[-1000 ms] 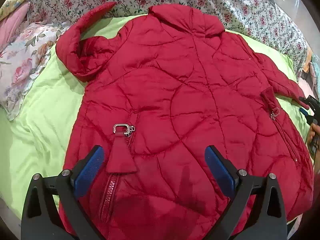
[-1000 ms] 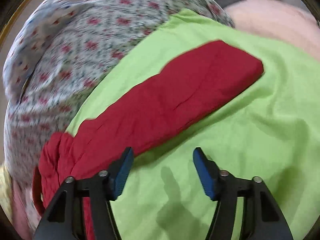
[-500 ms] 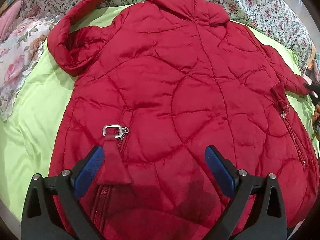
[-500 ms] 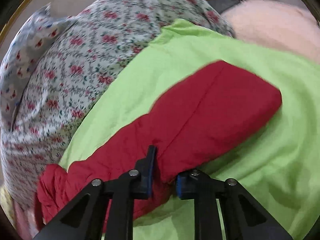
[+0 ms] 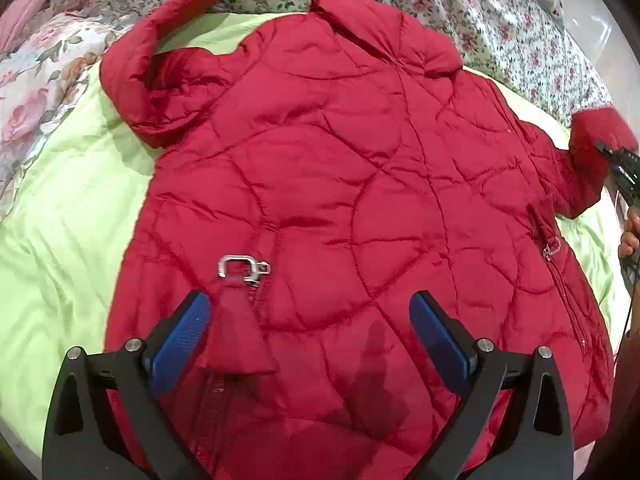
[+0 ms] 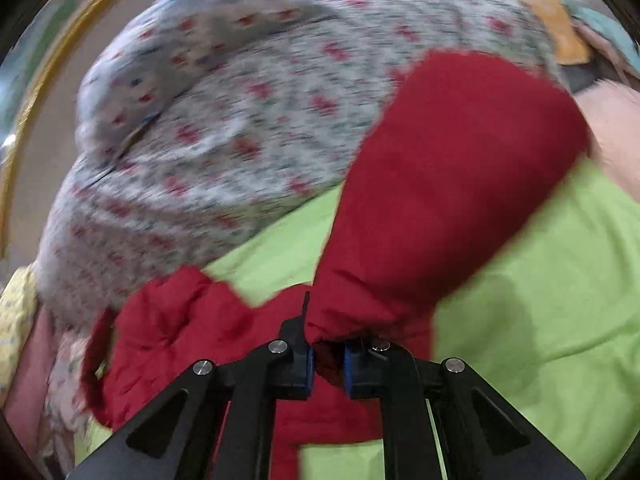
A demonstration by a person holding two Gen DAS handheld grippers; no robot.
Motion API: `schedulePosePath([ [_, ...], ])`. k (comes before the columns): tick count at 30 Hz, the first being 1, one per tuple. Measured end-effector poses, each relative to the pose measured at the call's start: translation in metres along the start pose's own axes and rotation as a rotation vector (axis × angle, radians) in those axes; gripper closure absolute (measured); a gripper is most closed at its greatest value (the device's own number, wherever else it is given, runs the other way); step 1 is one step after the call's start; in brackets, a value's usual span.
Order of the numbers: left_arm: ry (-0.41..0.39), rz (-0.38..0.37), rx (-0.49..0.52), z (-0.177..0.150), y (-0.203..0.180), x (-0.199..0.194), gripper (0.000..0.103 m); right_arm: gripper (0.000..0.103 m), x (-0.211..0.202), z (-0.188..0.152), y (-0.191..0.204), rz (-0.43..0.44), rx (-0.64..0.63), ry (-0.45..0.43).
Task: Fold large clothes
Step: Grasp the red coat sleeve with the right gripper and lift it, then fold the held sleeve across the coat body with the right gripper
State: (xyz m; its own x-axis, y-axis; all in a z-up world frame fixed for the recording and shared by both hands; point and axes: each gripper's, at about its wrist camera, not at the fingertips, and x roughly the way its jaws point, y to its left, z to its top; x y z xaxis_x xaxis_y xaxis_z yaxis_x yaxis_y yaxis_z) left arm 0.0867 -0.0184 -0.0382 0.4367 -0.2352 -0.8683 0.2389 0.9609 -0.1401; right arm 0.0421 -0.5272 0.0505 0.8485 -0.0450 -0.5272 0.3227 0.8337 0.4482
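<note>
Sleeve sits clamped in our right gripper, lifted off the green sheet; jacket body lies leftward; our left gripper hovers open.

Before our left gripper the jacket lies flat on the sheet; its sleeve rises ahead of our right gripper, flowered bedding behind.

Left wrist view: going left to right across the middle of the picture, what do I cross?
Rose-print floral cushion → lime green bedsheet → bent-up left sleeve of the red quilted puffer jacket → jacket body → raised right sleeve → black right gripper clamped on it.
</note>
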Motion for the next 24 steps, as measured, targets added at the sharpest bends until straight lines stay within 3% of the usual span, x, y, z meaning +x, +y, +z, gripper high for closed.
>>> schedulePosePath([
  [9,-0.028,-0.009,-0.037,0.0,0.02,-0.009,0.002,0.095,0.041,-0.048,0.108,0.153,-0.152,0.157],
  [17,-0.031,-0.103,-0.099,0.005,0.04,-0.012,0.002,0.094,0.081,-0.11,0.179,0.212,-0.28,0.31],
  [24,-0.055,-0.197,-0.117,0.031,0.05,-0.025,0.002,0.089,0.109,-0.156,0.229,0.222,-0.396,0.363],
])
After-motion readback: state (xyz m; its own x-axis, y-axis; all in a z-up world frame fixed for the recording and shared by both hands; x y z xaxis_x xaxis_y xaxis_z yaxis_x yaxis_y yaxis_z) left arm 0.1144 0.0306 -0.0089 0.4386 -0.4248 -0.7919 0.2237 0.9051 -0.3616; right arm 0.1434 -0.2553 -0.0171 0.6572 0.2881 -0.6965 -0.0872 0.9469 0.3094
